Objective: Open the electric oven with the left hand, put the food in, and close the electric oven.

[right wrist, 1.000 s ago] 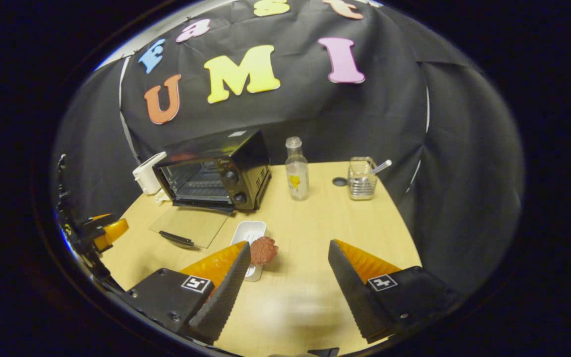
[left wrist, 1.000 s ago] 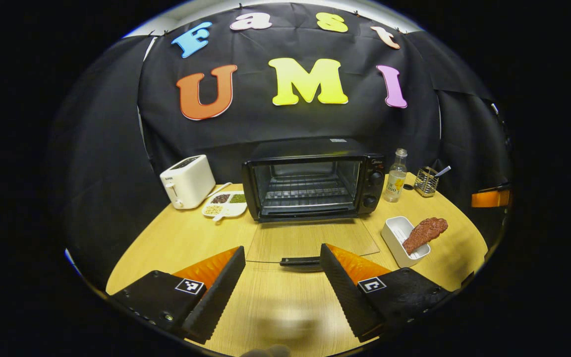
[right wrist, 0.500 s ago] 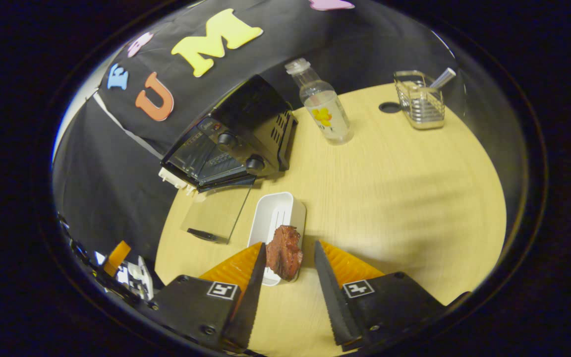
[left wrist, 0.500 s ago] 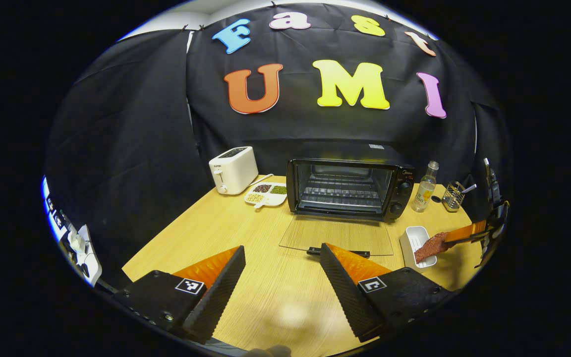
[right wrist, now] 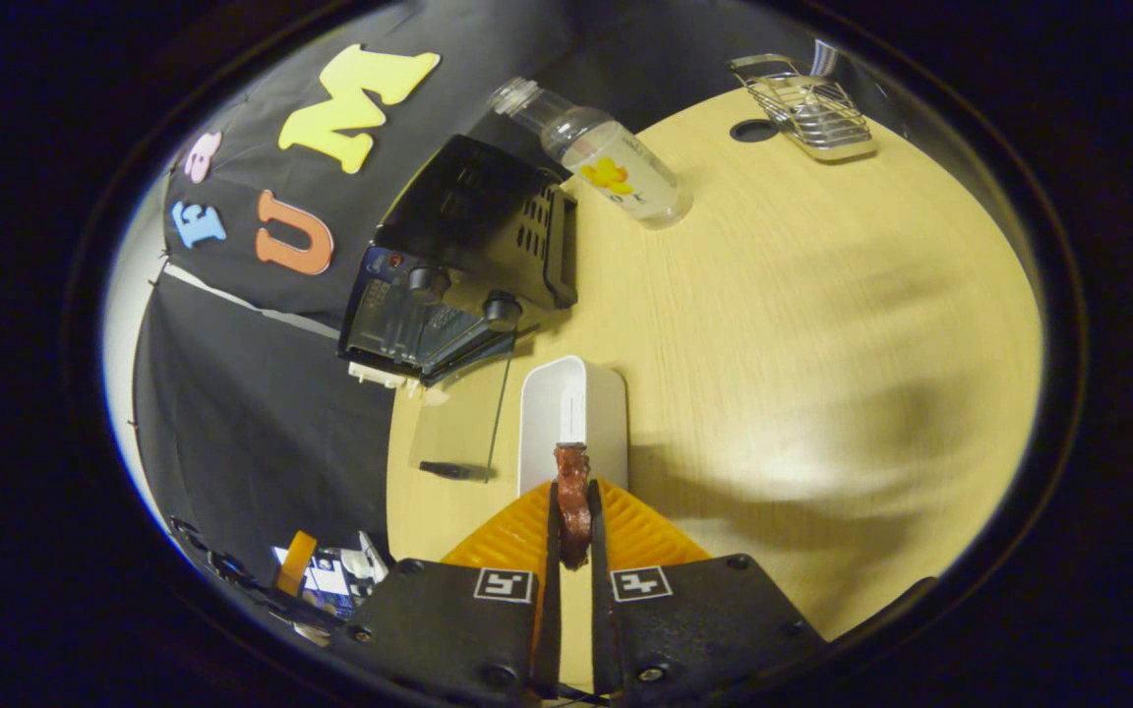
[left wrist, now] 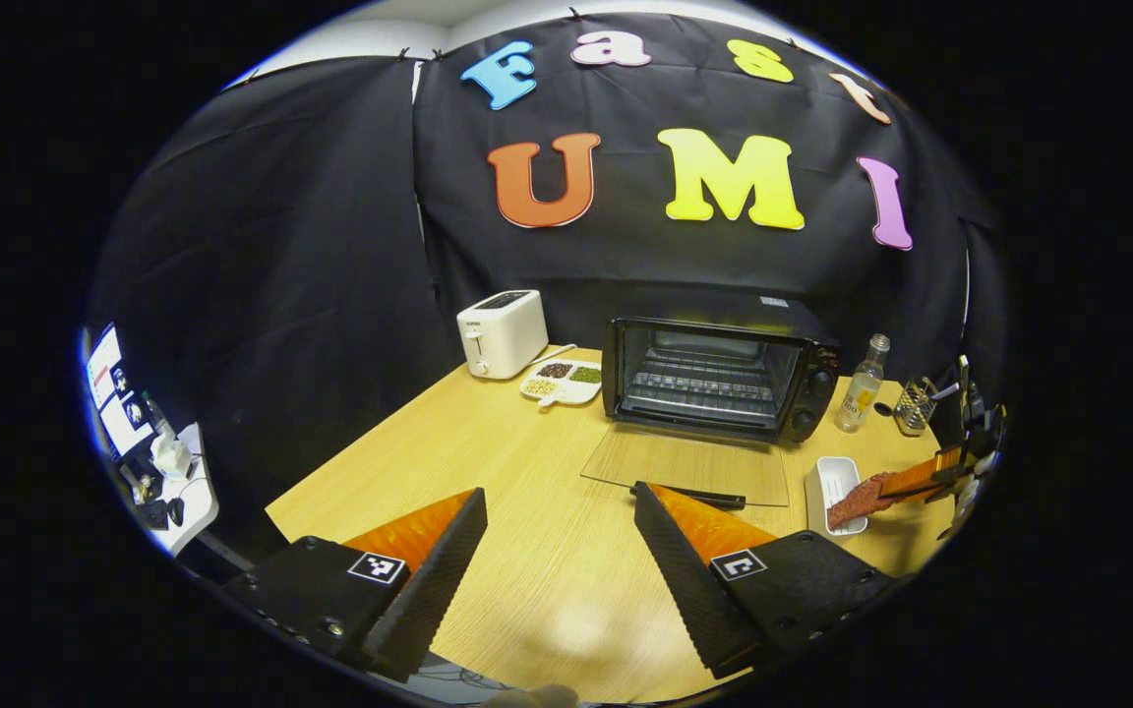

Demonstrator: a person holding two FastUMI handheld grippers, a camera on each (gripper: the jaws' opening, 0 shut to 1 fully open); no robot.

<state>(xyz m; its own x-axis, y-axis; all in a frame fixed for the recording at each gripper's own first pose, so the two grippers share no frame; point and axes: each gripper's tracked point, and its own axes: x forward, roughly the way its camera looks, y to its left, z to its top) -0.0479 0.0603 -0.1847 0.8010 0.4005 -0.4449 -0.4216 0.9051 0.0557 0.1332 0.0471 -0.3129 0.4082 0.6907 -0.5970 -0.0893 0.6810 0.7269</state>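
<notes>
Right gripper view puts the food (right wrist: 572, 501), a reddish-brown piece of meat, squarely between your right gripper (right wrist: 572, 536) fingers, which are pressed together on it at the near end of the white tray (right wrist: 598, 408). Whether the meat is clear of the tray or touching its rim, you cannot tell. Beyond the tray, to the far left, stands the electric oven (right wrist: 473, 251), its glass door (left wrist: 689, 464) lying flat on the wooden table (right wrist: 822, 295) with the rack bare inside. So the opening looks done, the pickup is in hand, and the carry into the oven and the closing are left to you.

Left gripper view has your left gripper (left wrist: 561, 551) near the table's front edge, fingers wide apart and holding nothing, well back from the door handle (left wrist: 702, 497). Right of the oven stands a bottle (left wrist: 863, 383), left of it a toaster (left wrist: 502, 332).
</notes>
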